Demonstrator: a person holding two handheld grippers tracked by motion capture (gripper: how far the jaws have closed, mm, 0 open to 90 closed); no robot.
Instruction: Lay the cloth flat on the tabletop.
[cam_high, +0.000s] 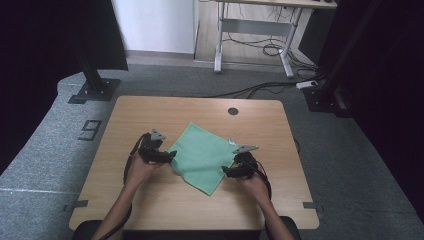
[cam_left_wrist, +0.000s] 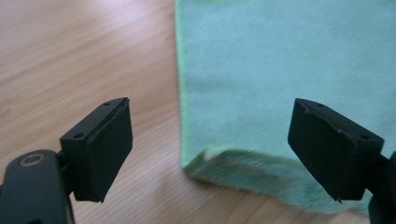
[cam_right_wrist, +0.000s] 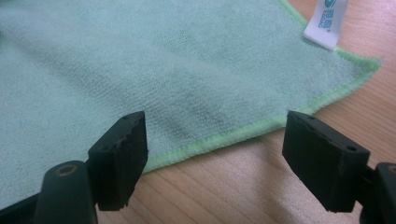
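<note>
From the high view, a green cloth (cam_high: 201, 156) lies flat on the wooden table (cam_high: 150, 112), turned like a diamond, roughly in the middle and a little toward the person's side. The left gripper (cam_high: 170, 155) sits at the cloth's left corner and the right gripper (cam_high: 226, 173) at its right edge, each held in a hand whose forearm comes in from the bottom; a dark round hole (cam_high: 233, 111) marks the table's far side. In the left gripper view, the left gripper (cam_left_wrist: 210, 140) has its jaws spread wide with nothing pressed between the pads — the cloth (cam_left_wrist: 289, 70) lies beyond and below them, its near edge folded over on itself into a thick doubled lip, with bare table (cam_left_wrist: 84, 60) to the left. In the right gripper view, the right gripper (cam_right_wrist: 215, 149) also stands wide apart and holds nothing — the cloth (cam_right_wrist: 140, 70) lies smooth on the table ahead of the jaws, its light-green stitched hem running slantwise between them, and a small white label (cam_right_wrist: 327, 21) sticks out at the cloth's far corner, with wood grain showing at the lower right.
</note>
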